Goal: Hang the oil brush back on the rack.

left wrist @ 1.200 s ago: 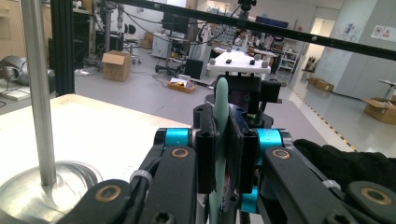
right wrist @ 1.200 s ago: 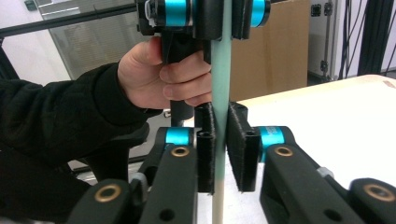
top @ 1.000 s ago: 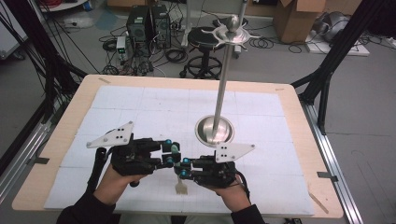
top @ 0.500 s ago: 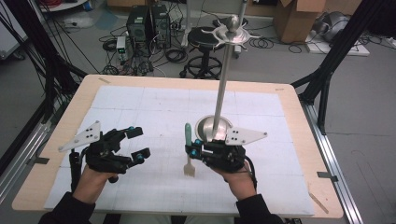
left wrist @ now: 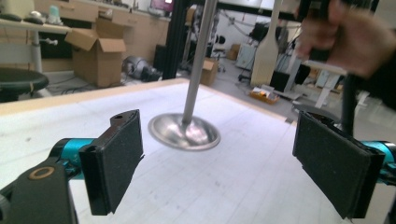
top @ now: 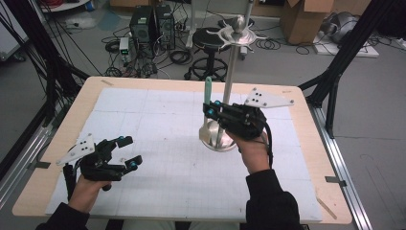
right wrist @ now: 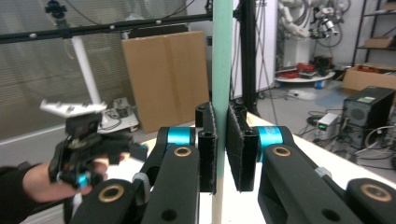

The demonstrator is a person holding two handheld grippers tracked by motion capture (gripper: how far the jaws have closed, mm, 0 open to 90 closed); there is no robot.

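High view overhead, gripper views close, sharing metal stand (top: 225,96)
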